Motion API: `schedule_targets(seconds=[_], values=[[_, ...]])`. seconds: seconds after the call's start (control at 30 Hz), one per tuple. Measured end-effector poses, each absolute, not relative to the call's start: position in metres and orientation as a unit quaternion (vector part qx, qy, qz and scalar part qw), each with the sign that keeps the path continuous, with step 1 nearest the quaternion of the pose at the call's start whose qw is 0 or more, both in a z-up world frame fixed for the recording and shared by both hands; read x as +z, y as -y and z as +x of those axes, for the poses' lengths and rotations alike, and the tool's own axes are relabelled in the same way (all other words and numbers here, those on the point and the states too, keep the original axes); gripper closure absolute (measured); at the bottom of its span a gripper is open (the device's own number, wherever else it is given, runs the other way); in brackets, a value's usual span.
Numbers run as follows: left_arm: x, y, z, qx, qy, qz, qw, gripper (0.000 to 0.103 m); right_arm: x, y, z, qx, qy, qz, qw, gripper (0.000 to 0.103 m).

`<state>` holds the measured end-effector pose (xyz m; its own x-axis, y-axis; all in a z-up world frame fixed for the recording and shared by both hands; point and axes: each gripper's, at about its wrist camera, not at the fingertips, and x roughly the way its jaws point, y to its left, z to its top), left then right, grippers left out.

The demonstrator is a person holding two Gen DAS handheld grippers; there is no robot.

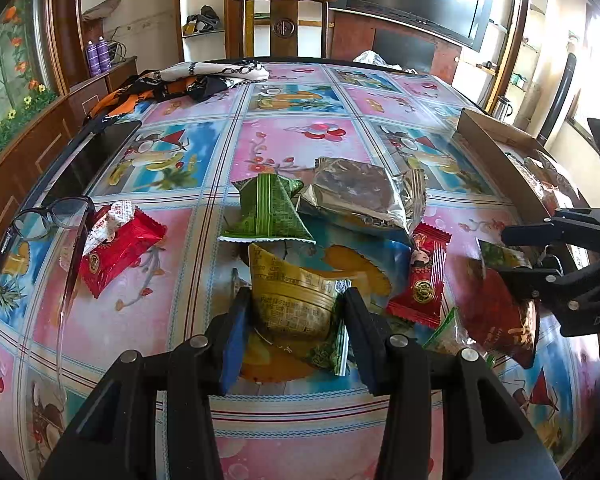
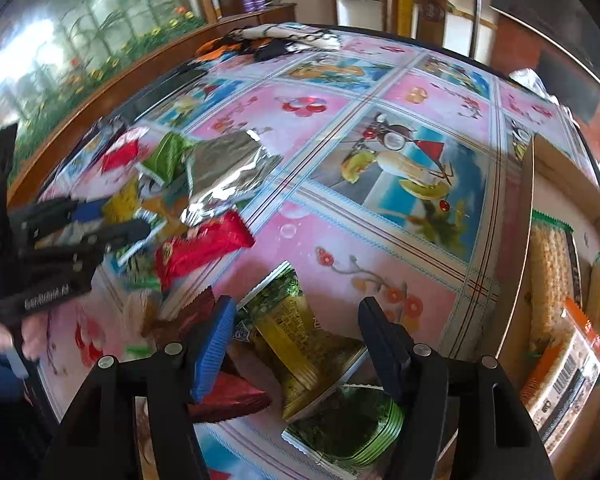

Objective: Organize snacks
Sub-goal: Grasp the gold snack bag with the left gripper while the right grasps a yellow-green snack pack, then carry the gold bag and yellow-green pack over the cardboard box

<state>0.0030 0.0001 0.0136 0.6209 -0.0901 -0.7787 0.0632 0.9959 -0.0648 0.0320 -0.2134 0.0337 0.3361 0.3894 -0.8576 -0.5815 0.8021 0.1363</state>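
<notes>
Snack packets [image 1: 340, 200] lie scattered on the table [image 1: 292, 136] beside the cardboard box [image 1: 496, 148]. Left gripper [image 1: 296, 316] clamps an olive-yellow packet [image 1: 292, 300]; right gripper [image 2: 296, 344] stands apart over a green-yellow packet [image 2: 300, 332]. Next: grasp it, then box it.

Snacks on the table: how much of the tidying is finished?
A few snacks already lie in the cardboard box. The left tool grips a yellow-green packet; the right tool stands open over a gold-and-green packet. Left on the table: silver packet, green packet and red packets.

red packet [image 1: 118, 246]; silver foil pouch [image 1: 364, 196]
</notes>
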Motion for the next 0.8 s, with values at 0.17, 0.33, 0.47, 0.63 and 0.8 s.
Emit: schedule_targets(seconds=[0.17,0.33,0.47,0.63,0.8], values=[[0.013,0.002,0.003,-0.043,-0.433,-0.014,0.900,0.058,0.042,0.223,0.026,0.306,-0.477,-0.115,0.816,0.035],[0.013,0.001,0.002,-0.043,-0.433,-0.015,0.900,0.058,0.039,0.223,0.015,0.320,-0.472,-0.157,0.807,0.035],[0.013,0.000,0.003,-0.043,-0.433,-0.015,0.900,0.058,0.029,0.217,0.012,0.318,-0.471,-0.181,0.802,0.035],[0.012,0.002,0.001,-0.047,-0.432,-0.014,0.901,0.060,0.030,0.211,0.012,0.326,-0.464,-0.167,0.807,0.053],[0.014,0.002,0.000,-0.052,-0.429,-0.016,0.902,0.062,0.033,0.207,0.014,0.315,-0.462,-0.151,0.815,0.055]])
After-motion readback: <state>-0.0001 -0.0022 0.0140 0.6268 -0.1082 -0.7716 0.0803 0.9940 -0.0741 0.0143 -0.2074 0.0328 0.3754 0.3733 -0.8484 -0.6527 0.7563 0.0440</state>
